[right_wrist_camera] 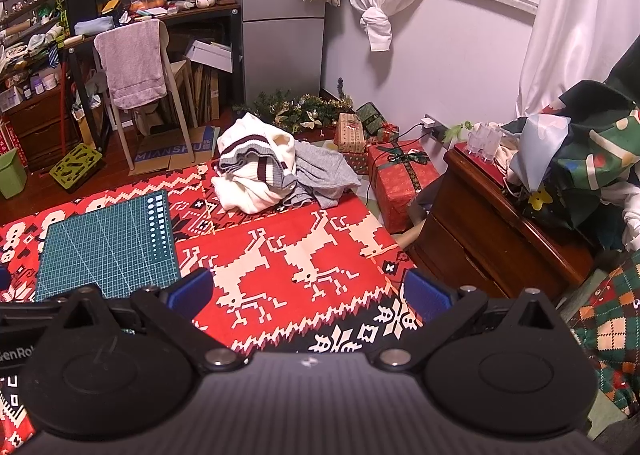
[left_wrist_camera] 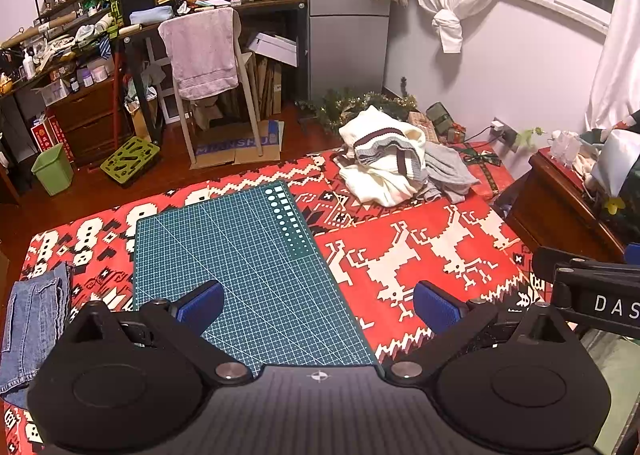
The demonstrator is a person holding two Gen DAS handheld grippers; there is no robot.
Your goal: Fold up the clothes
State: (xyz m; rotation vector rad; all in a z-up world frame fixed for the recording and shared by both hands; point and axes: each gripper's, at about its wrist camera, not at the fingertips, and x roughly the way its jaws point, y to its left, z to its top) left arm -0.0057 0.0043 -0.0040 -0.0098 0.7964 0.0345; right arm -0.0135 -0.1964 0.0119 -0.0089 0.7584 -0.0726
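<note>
Red patterned blanket [left_wrist_camera: 420,231] with white reindeer figures covers the work surface, filling the middle of both views.

Green cutting mat [left_wrist_camera: 240,255] lies flat on the blanket; in the left wrist view it sits dead centre, in the right wrist view at 9 o'clock.

Pile of clothes [left_wrist_camera: 394,159] at the blanket's far edge, 1 o'clock in the left wrist view, 12 o'clock in the right. Unfolded, heaped: white knit sweater [right_wrist_camera: 256,163] with dark and grey stripes on top, grey garment [right_wrist_camera: 324,171] touching it on its right side.

Folded denim piece [left_wrist_camera: 36,327] at 8 o'clock in the left wrist view, lying on the blanket's near left edge, well apart from the pile.

Wrapped red gift box [right_wrist_camera: 400,175] with green ribbon on the floor, just beside the blanket's far right corner.

Left gripper [left_wrist_camera: 318,305]: blue-padded fingers spread wide, nothing between them, above the mat's near edge.

Right gripper [right_wrist_camera: 308,293]: fingers likewise wide apart, empty, above the reindeer pattern.
</note>
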